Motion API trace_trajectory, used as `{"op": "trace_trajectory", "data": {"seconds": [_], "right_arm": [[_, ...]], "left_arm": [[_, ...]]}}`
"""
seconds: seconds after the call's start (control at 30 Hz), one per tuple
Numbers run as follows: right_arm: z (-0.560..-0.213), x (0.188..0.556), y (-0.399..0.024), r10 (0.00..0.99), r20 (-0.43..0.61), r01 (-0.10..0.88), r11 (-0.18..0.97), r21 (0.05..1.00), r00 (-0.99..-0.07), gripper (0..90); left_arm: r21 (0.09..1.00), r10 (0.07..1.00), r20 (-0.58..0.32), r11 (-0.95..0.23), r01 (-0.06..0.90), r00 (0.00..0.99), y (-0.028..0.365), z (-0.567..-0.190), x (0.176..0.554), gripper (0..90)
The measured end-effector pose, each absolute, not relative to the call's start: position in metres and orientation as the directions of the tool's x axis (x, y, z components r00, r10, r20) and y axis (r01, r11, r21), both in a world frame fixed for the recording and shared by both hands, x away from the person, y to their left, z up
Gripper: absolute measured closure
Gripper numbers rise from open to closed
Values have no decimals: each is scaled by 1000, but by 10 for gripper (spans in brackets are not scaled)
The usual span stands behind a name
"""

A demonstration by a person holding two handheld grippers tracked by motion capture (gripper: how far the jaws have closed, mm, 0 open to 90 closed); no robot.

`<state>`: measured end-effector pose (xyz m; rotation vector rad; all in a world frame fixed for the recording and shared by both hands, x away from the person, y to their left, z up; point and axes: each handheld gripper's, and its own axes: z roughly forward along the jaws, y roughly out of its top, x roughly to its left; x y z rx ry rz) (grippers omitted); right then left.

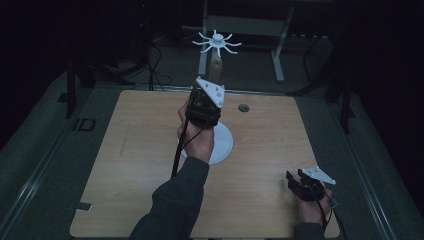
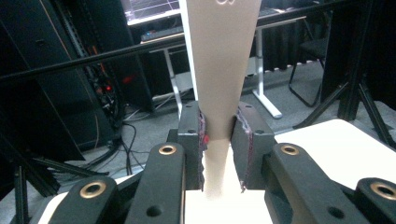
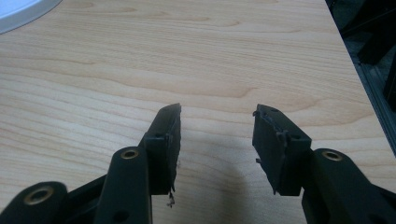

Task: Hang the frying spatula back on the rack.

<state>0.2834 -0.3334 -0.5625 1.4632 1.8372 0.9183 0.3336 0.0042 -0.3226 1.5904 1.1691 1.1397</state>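
A white stand rises from a round white base (image 1: 223,145) at the middle of the wooden table (image 1: 135,165). Its tan tapered post (image 1: 215,67) carries a white spoked crown (image 1: 216,42) on top. My left gripper (image 1: 206,105) is raised above the base and shut on the post; in the left gripper view the post (image 2: 219,60) widens upward from between the pads, with the gripper (image 2: 219,128) clamped on its narrow part. My right gripper (image 1: 296,181) rests low by the table's front right corner, open (image 3: 217,119), with bare wood between its jaws.
A small dark hole (image 1: 243,107) sits in the tabletop right of the stand. The base's edge (image 3: 18,9) shows far off in the right gripper view. Beyond the table stand a desk frame (image 1: 278,55), floor cables (image 1: 155,65) and dark tripod legs (image 1: 345,100).
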Motion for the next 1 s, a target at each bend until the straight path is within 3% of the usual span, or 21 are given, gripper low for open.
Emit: {"op": "trace_trajectory", "data": {"seconds": [1.0], "right_arm": [[-562, 283, -335, 978, -37, 554, 146, 820, -204, 509]], "left_arm": [[937, 965, 248, -262, 232, 89, -3, -319, 342, 744]]}}
